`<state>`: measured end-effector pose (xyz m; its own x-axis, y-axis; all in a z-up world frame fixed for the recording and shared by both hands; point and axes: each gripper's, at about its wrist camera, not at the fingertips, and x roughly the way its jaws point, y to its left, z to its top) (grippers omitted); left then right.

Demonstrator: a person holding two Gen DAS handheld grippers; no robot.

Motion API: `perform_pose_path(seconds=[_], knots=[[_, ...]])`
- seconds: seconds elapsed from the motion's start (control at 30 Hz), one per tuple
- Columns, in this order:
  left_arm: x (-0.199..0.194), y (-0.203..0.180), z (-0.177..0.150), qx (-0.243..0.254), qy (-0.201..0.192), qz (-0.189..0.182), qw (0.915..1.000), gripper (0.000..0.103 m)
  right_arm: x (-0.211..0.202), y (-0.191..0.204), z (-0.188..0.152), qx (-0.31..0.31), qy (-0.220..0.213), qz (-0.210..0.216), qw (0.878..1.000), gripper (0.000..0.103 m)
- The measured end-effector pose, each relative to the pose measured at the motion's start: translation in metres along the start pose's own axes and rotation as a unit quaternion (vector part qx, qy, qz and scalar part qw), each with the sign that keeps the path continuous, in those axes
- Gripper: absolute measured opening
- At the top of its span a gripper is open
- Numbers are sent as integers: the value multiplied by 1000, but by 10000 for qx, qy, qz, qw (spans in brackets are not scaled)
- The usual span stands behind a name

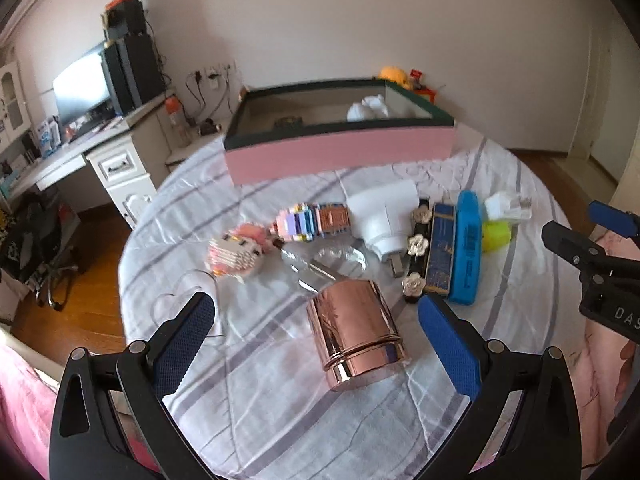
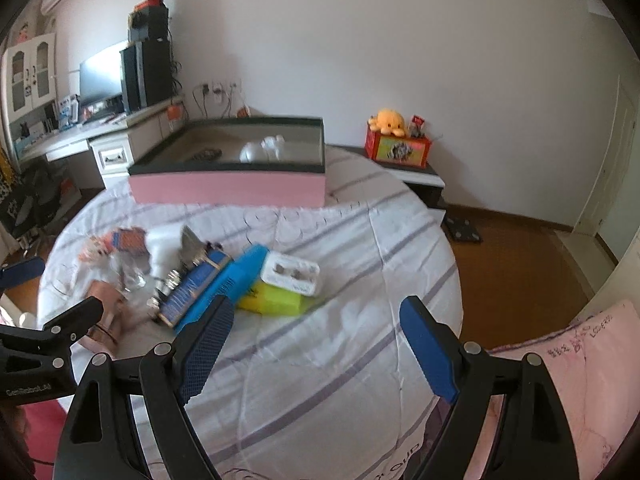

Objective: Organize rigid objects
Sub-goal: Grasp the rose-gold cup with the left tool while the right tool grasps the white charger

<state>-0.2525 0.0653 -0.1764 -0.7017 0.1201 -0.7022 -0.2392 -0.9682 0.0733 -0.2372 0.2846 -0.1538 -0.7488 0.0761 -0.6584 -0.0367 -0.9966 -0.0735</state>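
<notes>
Left tongs (image 1: 316, 312): jaws stood wide apart, nothing between the pads; they hovered over the near end of the cluster, astride the copper tin (image 1: 354, 338) without touching it.
Right tongs (image 2: 316, 320): jaws wide apart, nothing held; they hung over bare quilt, right of the cluster.
Bed (image 2: 340, 360): white quilt with grey stripes carried everything.
Box (image 1: 340, 152): pink-sided, dark-rimmed, open-topped, at the far side of the bed; a white item (image 1: 368, 108) lay inside.
Cluster: mid-bed, between box and tongs, packed close.
Copper tin: on its side, nearest the left tongs.
Brick toys (image 1: 308, 220): left part of the cluster, beside a white plug (image 1: 380, 216).
Blue case (image 1: 466, 248): right of a dark blue box (image 1: 440, 252), the two touching along their long sides.
Yellow block (image 2: 272, 300): just beside the blue case, a white charger (image 2: 290, 274) resting against it.
Open room: broad bare quilt right of the cluster and in front of it.
Edges: bed's right edge dropped to wooden floor (image 2: 520, 272); a strip of quilt lay clear between cluster and box.
</notes>
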Motion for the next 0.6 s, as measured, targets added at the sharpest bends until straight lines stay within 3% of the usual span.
perform_pose_path(seconds=[0.17, 0.3, 0.47, 0.6], knots=[[8, 7, -3, 6, 36, 31, 10000, 100, 16, -8, -2, 58, 150, -87, 9998, 86], [10, 14, -4, -143, 34, -362, 9992, 86, 29, -9, -2, 50, 257, -86, 9996, 86], [10, 18, -7, -36, 45, -491, 9988, 74, 43, -4, 0, 68, 331, 55, 9994, 86], [10, 23, -10, 30, 86, -346, 9994, 77, 53, 1, 5, 74, 338, 95, 9994, 86]])
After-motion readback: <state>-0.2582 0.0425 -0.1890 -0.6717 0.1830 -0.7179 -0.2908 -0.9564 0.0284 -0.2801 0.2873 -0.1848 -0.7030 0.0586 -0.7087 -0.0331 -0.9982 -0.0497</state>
